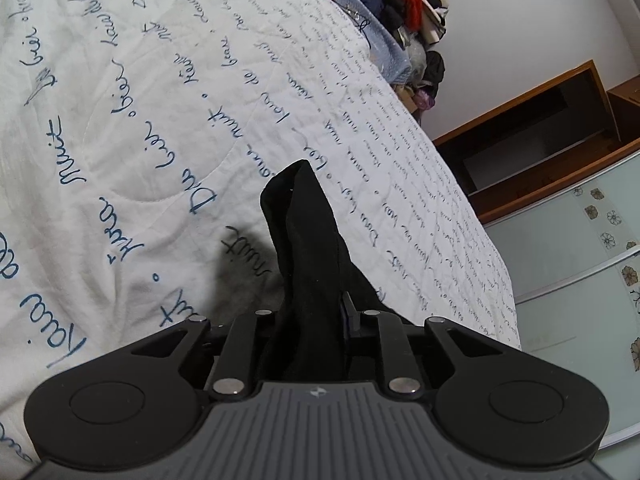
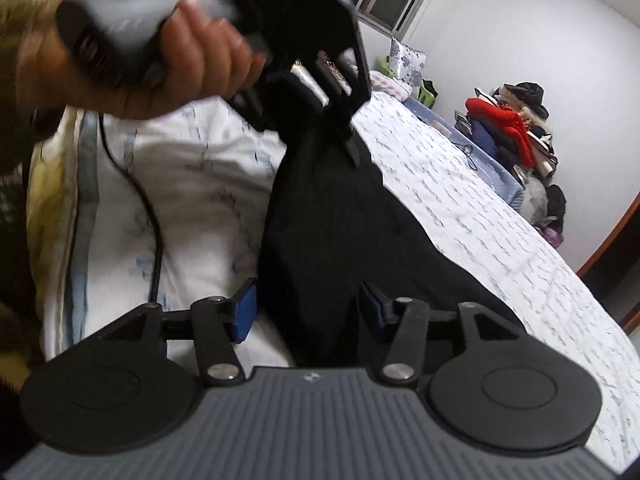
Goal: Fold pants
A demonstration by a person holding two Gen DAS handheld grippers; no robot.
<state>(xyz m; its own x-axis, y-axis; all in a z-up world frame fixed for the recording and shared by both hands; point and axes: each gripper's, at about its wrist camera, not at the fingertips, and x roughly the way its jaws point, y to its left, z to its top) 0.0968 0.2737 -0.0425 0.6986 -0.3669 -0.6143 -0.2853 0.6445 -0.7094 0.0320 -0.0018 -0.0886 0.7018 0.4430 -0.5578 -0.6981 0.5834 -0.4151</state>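
the bed fills most of both views, spread with a white quilt printed all over in blue handwriting. beyond its far edge a heap of clothes, red and dark pieces among them, stands against the white wall. in the left wrist view a wooden shelf and a pale cabinet with flower prints stand past the bed's corner.

the pants are black and hang between the two tools, lifted partly off the quilt. in the left wrist view a bunched fold of them rises out of the left tool and ends in a rounded tip over the quilt, with a soft shadow beside it.

the left tool is clenched on that fold, its jaws drawn close with the cloth pinched between them. in the right wrist view a hand holds this tool from above, blurred, with a black cable trailing down over the quilt.

the right tool is released: its blue pads stand apart on either side of the black cloth, with a visible gap at the left pad.
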